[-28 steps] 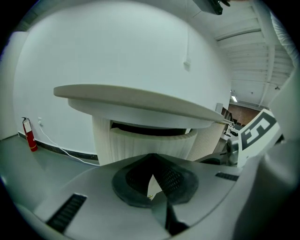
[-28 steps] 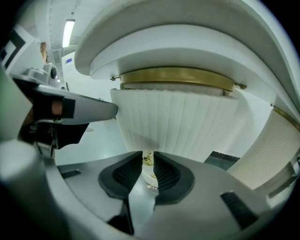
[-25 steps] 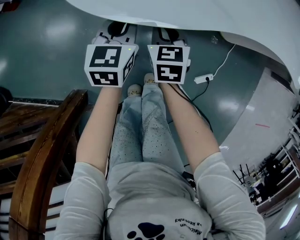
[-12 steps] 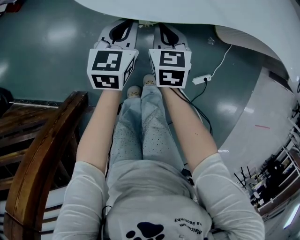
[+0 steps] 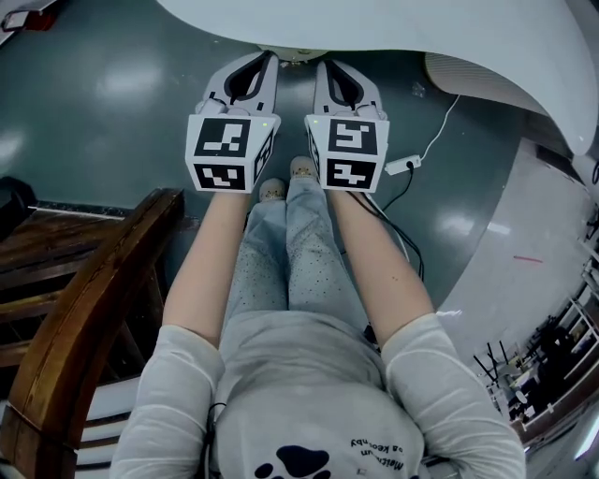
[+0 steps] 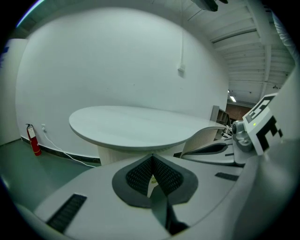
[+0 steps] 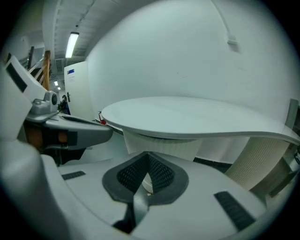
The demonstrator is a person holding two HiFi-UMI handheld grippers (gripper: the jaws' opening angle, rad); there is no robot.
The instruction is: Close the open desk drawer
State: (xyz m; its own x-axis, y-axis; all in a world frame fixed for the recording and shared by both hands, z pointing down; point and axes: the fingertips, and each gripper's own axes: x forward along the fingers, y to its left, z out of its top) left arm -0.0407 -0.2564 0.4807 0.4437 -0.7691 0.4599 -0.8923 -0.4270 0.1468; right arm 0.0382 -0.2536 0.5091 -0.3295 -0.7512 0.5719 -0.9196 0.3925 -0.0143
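No drawer shows in any view. A white rounded desk top (image 5: pixel 421 28) fills the top of the head view, and its edge lies just past my fingertips. My left gripper (image 5: pixel 265 58) and right gripper (image 5: pixel 326 65) are held side by side over the person's knees, pointing at the desk. In the left gripper view the left gripper (image 6: pixel 152 158) is shut with nothing between its pads, and the desk top (image 6: pixel 131 126) lies ahead. The right gripper (image 7: pixel 149 155) is also shut and empty, facing the desk top (image 7: pixel 187 117) and the ribbed pedestal (image 7: pixel 159 143) under it.
A wooden chair (image 5: pixel 84 309) stands close at the left. A power strip (image 5: pixel 404 166) with a white cable lies on the grey floor at the right. The person's legs (image 5: pixel 285 253) are below the grippers. A red fire extinguisher (image 6: pixel 32 139) stands by the far wall.
Both grippers have risen together. Their fingers, partly covered by the desk's edge a second ago, now show almost whole in the head view.
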